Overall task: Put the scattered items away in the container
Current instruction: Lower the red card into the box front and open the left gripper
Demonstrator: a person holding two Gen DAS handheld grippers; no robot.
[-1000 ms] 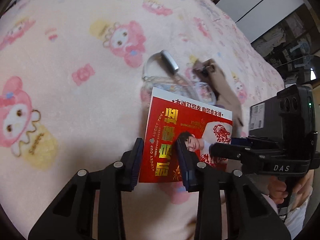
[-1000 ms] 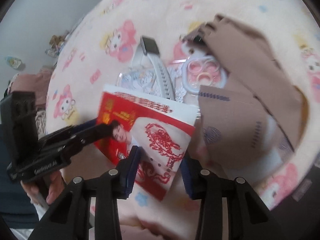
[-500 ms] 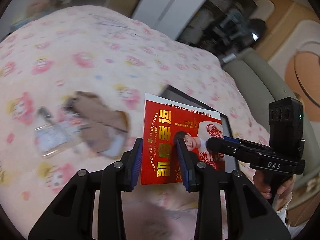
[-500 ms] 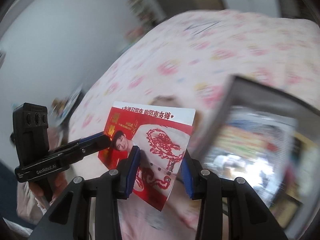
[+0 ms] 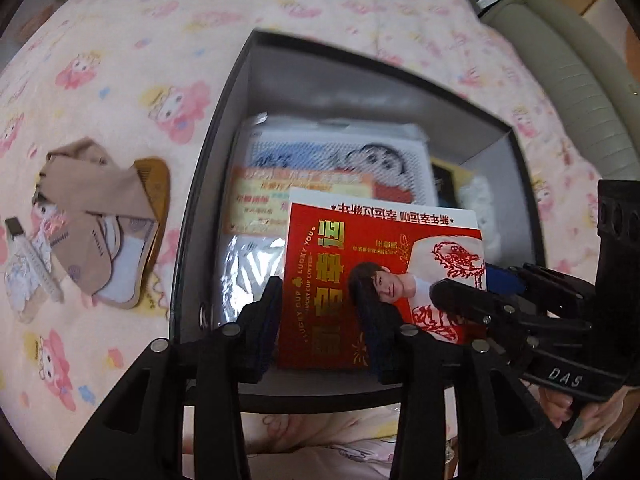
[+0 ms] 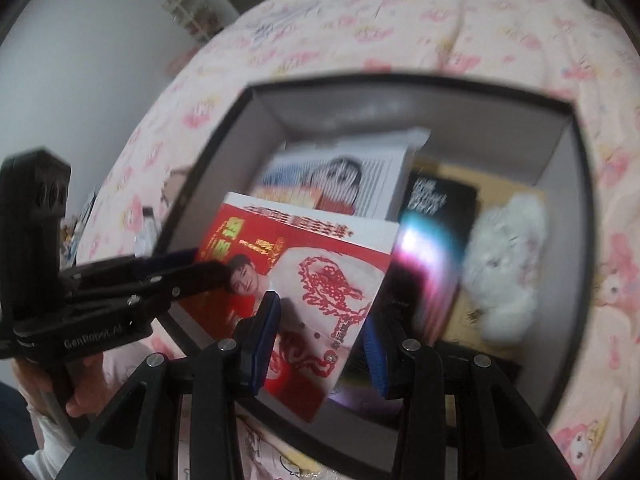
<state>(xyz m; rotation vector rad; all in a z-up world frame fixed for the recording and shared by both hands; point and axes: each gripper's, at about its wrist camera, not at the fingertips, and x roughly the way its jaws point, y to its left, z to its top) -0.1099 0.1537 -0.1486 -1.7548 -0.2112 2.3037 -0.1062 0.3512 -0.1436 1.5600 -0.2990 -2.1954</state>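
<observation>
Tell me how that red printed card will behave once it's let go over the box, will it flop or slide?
The red card looks thin yet flat, unbent between both grippers, so probably stiff and light. Glossy print suggests it may slide across the plastic-wrapped items in the black box, likely settling tilted.

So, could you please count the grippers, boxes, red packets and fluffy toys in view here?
Red packet: 1
Box: 1
Fluffy toy: 1
Grippers: 2 (left gripper, jaws just been opening, that packet between them; right gripper)
Total: 5
</observation>
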